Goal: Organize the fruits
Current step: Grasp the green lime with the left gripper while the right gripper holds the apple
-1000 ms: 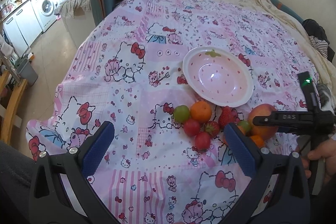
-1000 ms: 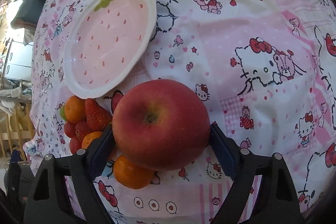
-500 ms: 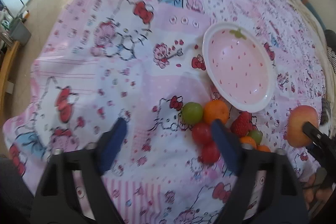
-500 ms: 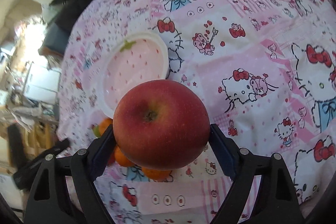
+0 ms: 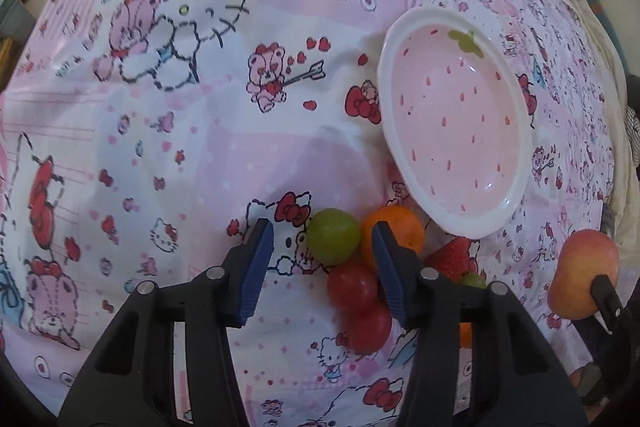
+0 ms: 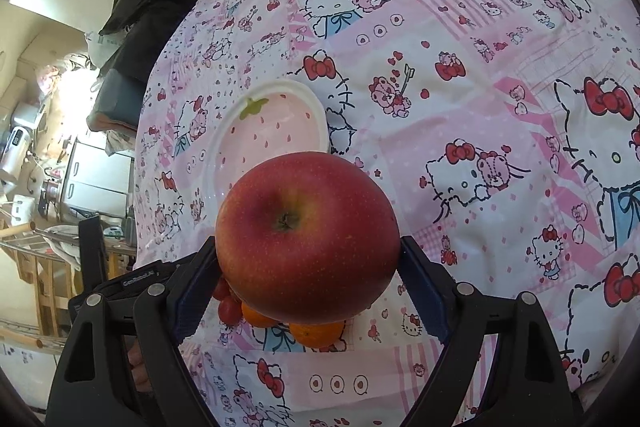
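My right gripper is shut on a big red apple and holds it in the air above the fruit pile; the apple also shows in the left wrist view. The pink strawberry-pattern plate lies empty beyond it, also in the left view. My left gripper is open, low over the pile, its jaws either side of a green fruit. An orange, red fruits, a strawberry and more small fruits lie beside it.
A pink cartoon-cat cloth covers the table. Dark clothes on a chair stand at the far edge, with kitchen clutter beyond the table's left side.
My left gripper has moved down and forward to the fruit pile and its jaws have narrowed around the green fruit. My right gripper has lifted the apple higher off the table.
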{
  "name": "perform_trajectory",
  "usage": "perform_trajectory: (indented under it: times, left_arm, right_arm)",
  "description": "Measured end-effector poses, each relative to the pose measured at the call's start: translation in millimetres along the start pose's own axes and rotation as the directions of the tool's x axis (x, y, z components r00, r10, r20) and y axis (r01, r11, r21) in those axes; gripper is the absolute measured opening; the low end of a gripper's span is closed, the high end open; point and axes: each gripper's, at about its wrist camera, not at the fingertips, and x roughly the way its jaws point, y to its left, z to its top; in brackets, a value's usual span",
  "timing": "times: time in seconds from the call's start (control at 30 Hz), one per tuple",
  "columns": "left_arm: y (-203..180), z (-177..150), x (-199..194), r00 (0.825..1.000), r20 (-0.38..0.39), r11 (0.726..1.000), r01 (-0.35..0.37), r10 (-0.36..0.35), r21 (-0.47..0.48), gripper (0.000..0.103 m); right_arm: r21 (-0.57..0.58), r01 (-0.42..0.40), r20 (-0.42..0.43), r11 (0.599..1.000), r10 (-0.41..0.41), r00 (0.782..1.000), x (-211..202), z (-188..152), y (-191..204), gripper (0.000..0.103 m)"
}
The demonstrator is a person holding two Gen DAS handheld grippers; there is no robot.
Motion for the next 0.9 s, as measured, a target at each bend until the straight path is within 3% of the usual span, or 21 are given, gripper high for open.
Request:
perform_trajectory:
  times: [0.03, 0.23, 0.53, 0.7, 0.8, 0.9]
  left_arm:
    - [1.7, 0.3, 3.1, 1.0, -0.011, 1.0, 0.009, -0.01, -0.018, 0.035]
    - [5.0, -1.4, 6.1, 0.998, -0.01, 0.996, 0.063, -0.063, -0.061, 0.022]
    - [5.8, -1.6, -7.3, 0.999, 0.014, 0.999, 0.04, -0.039, -0.024, 0.018]
    - [10.8, 6.2, -21.4, 0.996, 0.069, 0.998, -0.064, 0.063, 0.023, 0.018]
    - [11.2, 8.0, -17.8, 0.999, 0.044, 1.0, -0.01, 0.01, 0.007, 0.019]
    - [0.1, 4.1, -11.0, 1.0, 0.029, 0.999, -0.003, 0.002, 0.037, 0.02]
  right_arm:
    - [-0.003, 0.0, 0.0, 1.0, 0.0, 1.0, 0.0, -0.2, 0.5, 0.088]
    - [0.003, 0.01, -0.002, 1.0, -0.01, 1.0, 1.3, -0.2, -1.5, 0.088]
    - [-0.002, 0.01, -0.007, 1.0, -0.01, 1.0, 2.6, -0.2, -0.5, 0.088]
    - [-0.003, 0.011, -0.007, 1.0, -0.011, 1.0, 3.0, -0.3, -0.2, 0.088]
    - [-0.009, 0.012, -0.01, 1.0, -0.012, 1.0, 3.5, -0.6, 1.1, 0.088]
    - [-0.012, 0.017, -0.012, 1.0, -0.017, 1.0, 3.8, -0.9, 1.0, 0.088]
